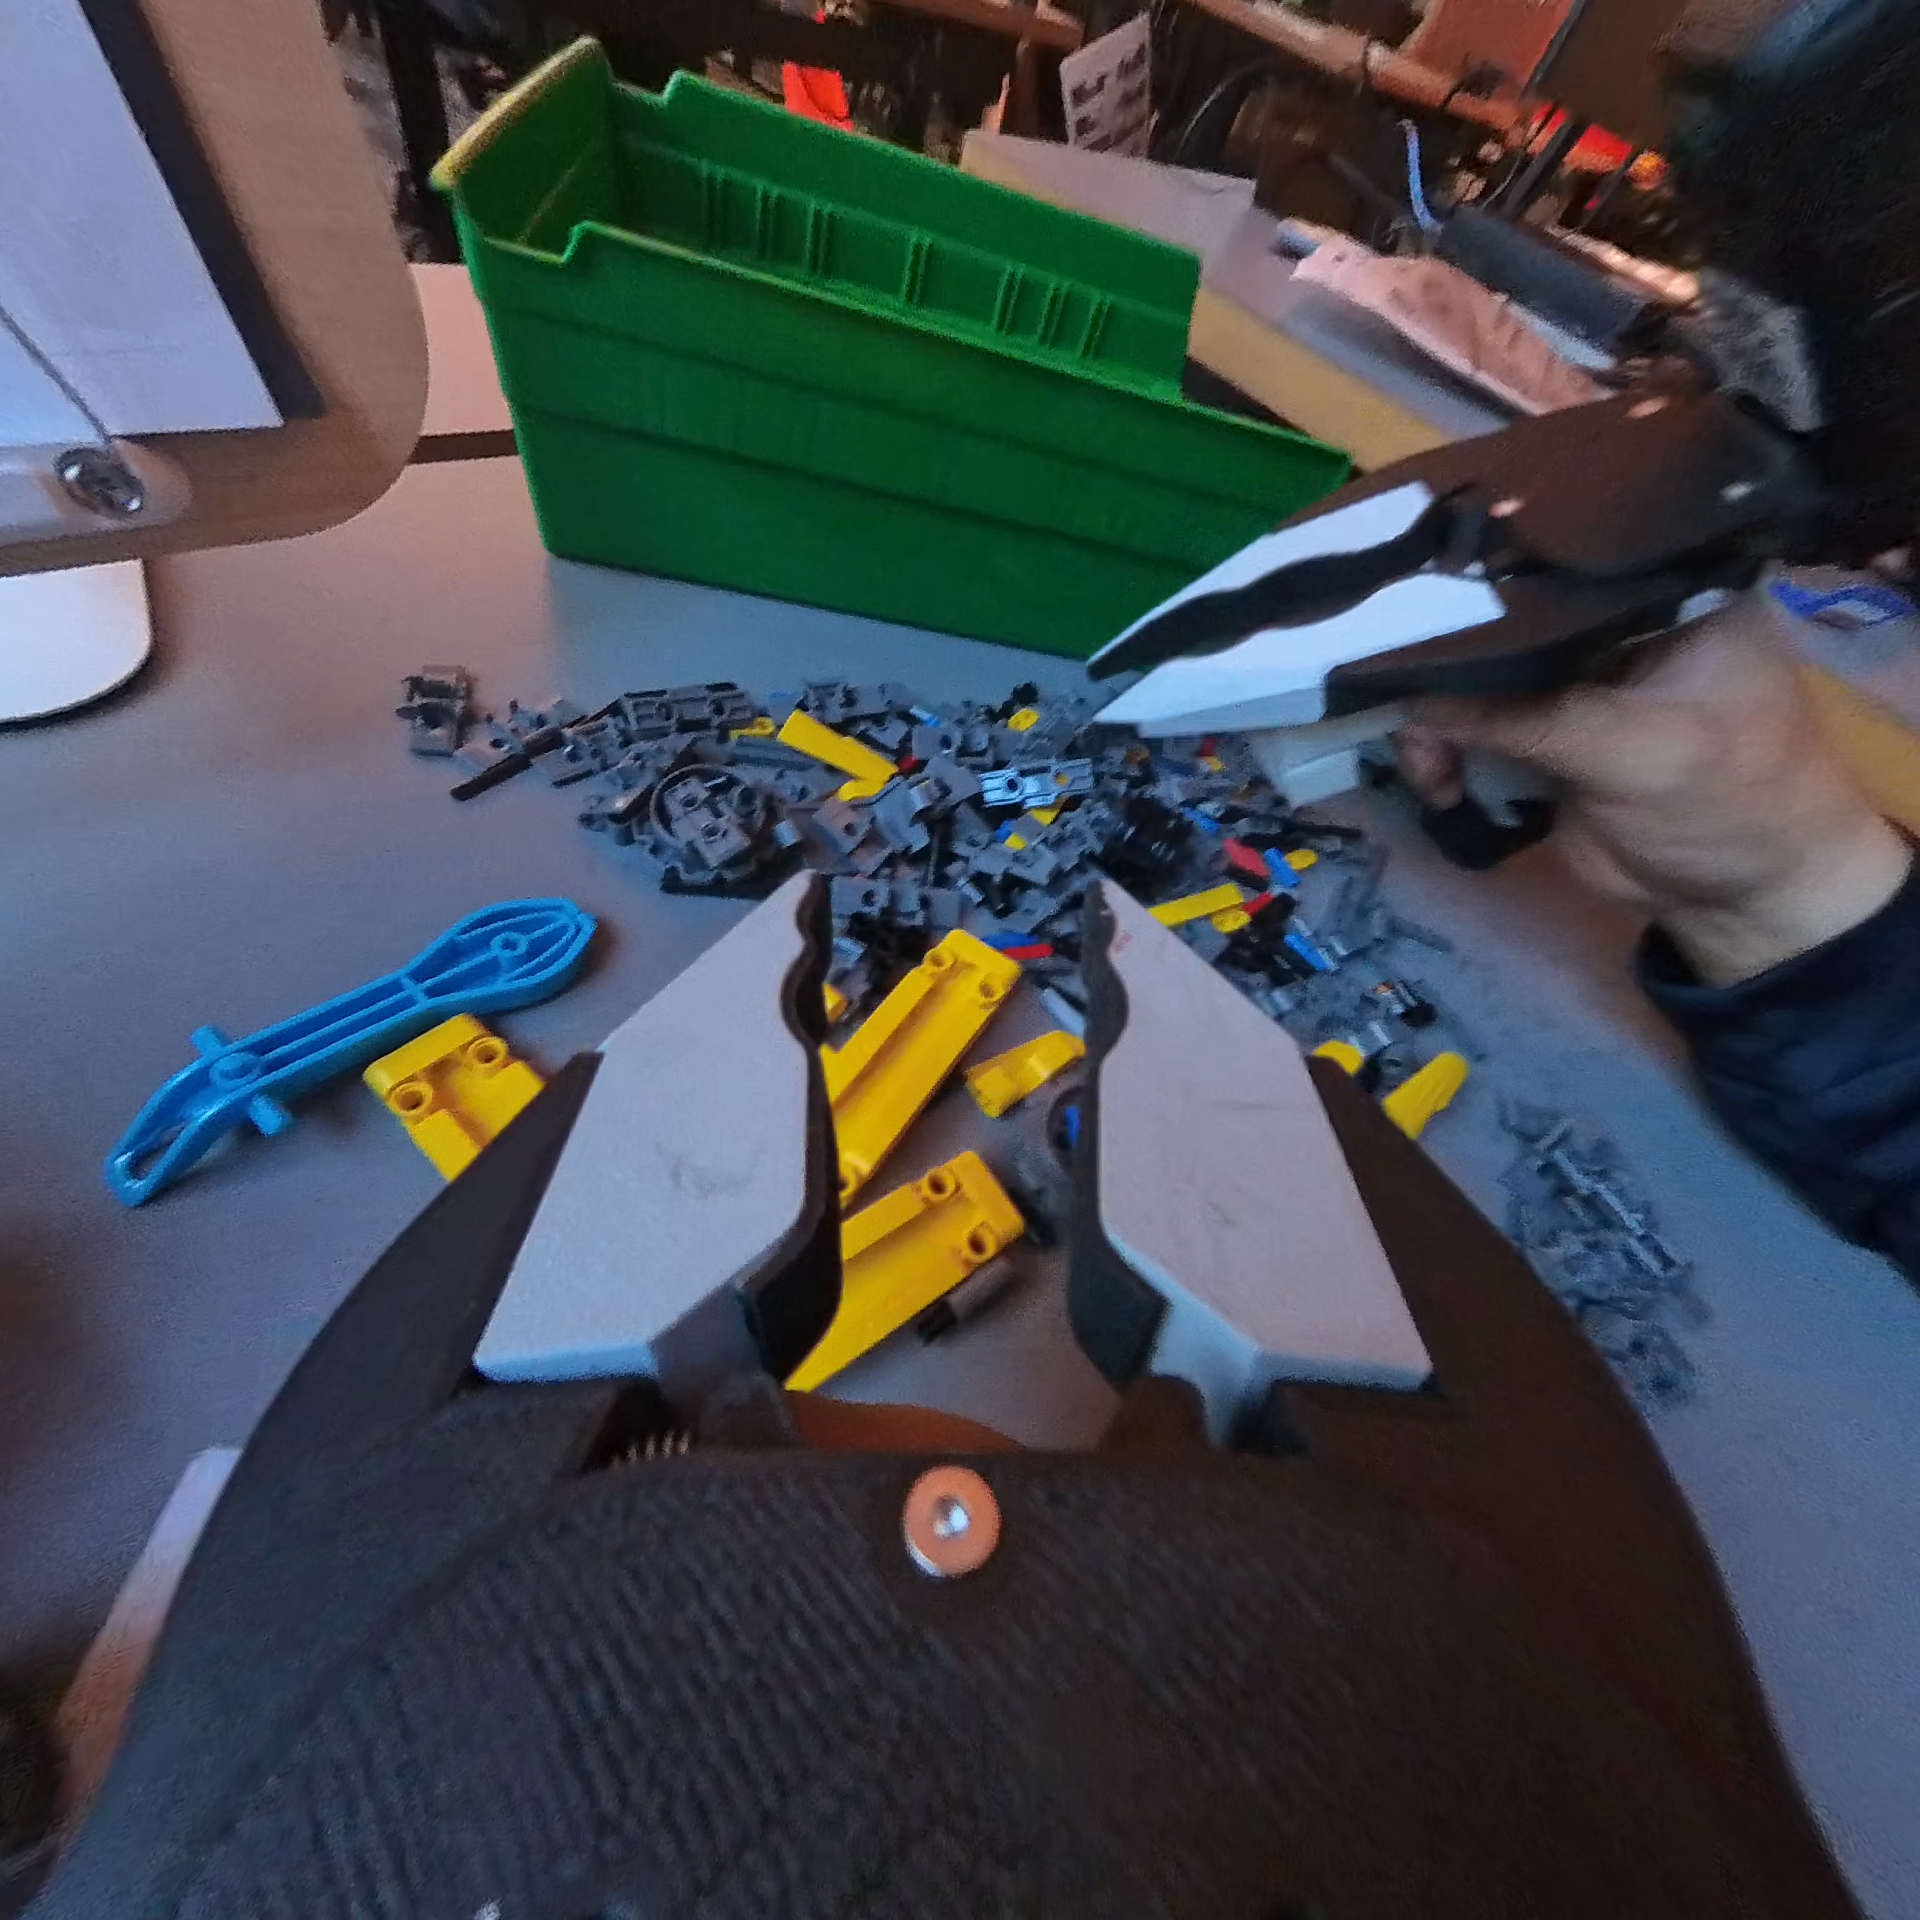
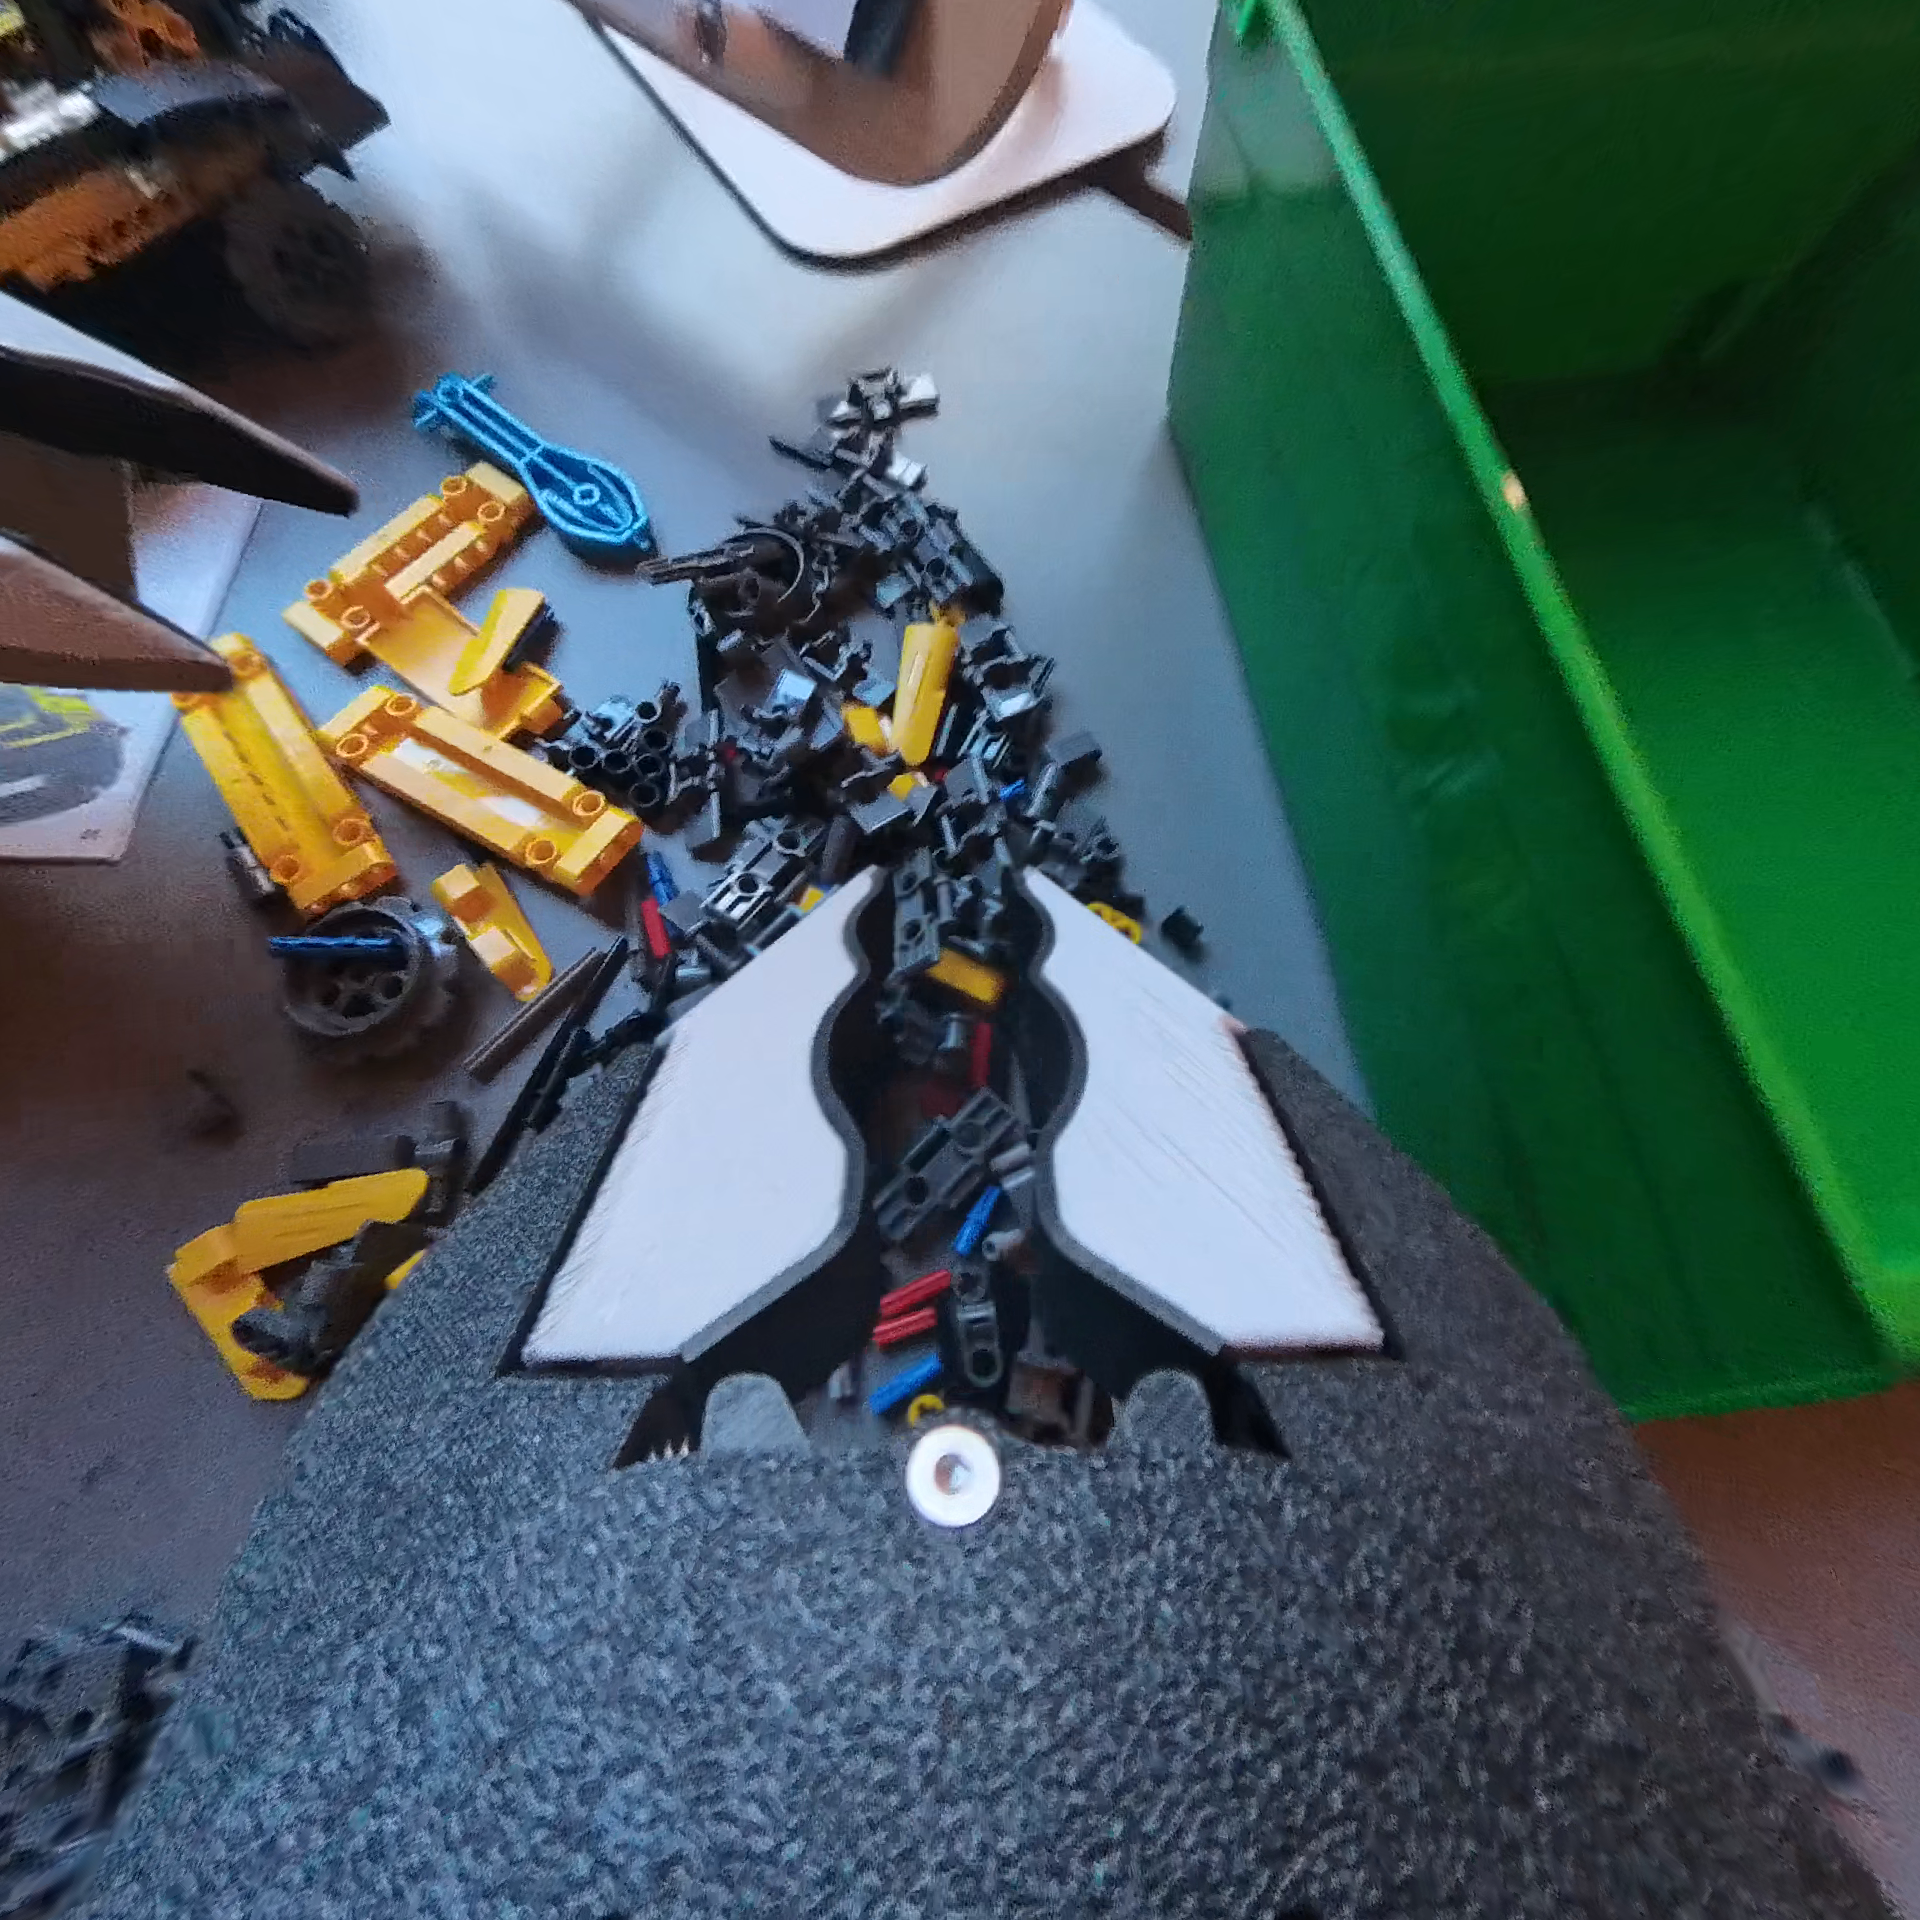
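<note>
A pile of small grey, black, red and blue building pieces (image 1: 935, 821) lies on the grey table (image 1: 312, 748) in front of a green bin (image 1: 831, 416). My left gripper (image 1: 951, 904) is open and empty above long yellow panels (image 1: 914, 1049) at the pile's near edge. A blue plastic tool (image 1: 343, 1039) lies to its left. My right gripper (image 2: 954, 883) is partly open and empty, low over the pile (image 2: 831, 727). It also shows in the left wrist view (image 1: 1099, 691), with its tips at the pile's far right. The left gripper (image 2: 291, 592) shows at the left edge of the right wrist view.
The green bin (image 2: 1558, 727) stands close on the right gripper's right. A monitor stand (image 2: 883, 135) sits behind the pile. A toy vehicle (image 2: 156, 177), a booklet (image 2: 62, 769), a dark wheel (image 2: 358, 982) and more yellow panels (image 2: 478, 779) lie left. A hand (image 1: 1683, 790) holds the right gripper. One gripper's finger ends stand about 12 cm off the other's.
</note>
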`<action>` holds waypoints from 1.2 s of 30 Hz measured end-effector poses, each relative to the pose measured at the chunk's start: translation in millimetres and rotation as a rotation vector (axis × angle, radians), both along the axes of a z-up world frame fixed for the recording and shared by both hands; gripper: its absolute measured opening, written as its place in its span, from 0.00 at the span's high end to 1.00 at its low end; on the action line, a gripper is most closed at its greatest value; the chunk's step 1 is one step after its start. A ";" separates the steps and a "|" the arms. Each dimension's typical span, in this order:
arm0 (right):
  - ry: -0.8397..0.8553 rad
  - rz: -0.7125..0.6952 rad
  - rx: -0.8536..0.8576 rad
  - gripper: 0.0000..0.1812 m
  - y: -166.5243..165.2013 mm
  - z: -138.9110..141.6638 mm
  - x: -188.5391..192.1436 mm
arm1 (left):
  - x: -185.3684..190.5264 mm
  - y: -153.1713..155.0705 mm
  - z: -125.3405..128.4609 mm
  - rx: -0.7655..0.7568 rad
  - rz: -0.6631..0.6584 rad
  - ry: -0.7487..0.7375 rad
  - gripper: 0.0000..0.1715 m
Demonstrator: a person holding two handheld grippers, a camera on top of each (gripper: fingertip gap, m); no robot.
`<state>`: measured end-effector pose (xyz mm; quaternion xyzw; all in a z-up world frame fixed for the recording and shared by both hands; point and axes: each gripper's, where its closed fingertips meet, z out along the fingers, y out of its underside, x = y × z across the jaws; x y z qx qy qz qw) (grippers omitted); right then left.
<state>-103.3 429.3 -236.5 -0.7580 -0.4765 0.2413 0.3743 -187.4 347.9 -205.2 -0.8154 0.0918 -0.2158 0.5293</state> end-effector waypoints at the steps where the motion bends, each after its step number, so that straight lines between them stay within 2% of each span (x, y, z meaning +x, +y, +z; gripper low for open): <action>1: -0.002 -0.002 -0.028 0.88 -2.3 -3.0 -0.9 | 2.6 -0.6 1.7 0.007 -0.007 0.003 0.74; 5: -0.006 -0.024 -0.094 0.88 -5.6 -11.6 -1.5 | -1.0 -1.1 -2.5 0.020 0.008 0.073 0.74; 11: -0.031 -0.024 -0.178 0.93 -9.7 -28.2 -4.9 | 3.5 -3.3 -1.8 0.005 -0.017 0.029 0.74; 13: -0.020 -0.009 -0.171 0.98 -11.4 -26.2 -8.1 | 4.0 -3.9 -1.0 0.010 -0.020 0.033 0.75; 19: 0.035 0.025 -0.054 0.99 -18.0 1.2 -1.6 | 2.7 -3.6 -2.1 0.000 -0.023 0.020 0.75; 23: 0.132 -0.005 0.023 0.99 -40.4 38.5 27.6 | 2.1 -4.7 2.6 0.013 -0.026 0.004 0.76; 25: 0.056 -0.032 0.072 0.99 -56.2 41.2 60.4 | 3.2 -6.0 3.9 0.009 -0.035 -0.014 0.76; 28: -0.111 -0.068 0.082 0.98 -85.6 26.4 119.2 | 9.3 -9.2 7.5 0.006 -0.060 -0.045 0.76; 30: -0.148 -0.097 0.036 0.98 -106.0 13.2 148.7 | 13.3 -11.1 9.3 0.015 -0.074 -0.038 0.76; 32: -0.163 -0.106 -0.035 0.98 -126.8 -2.7 166.5 | 16.1 -12.7 9.1 0.020 -0.081 -0.016 0.75; 36: -0.239 -0.128 -0.110 0.98 -145.4 -32.4 184.6 | 19.0 -15.2 10.2 0.046 -0.088 0.035 0.76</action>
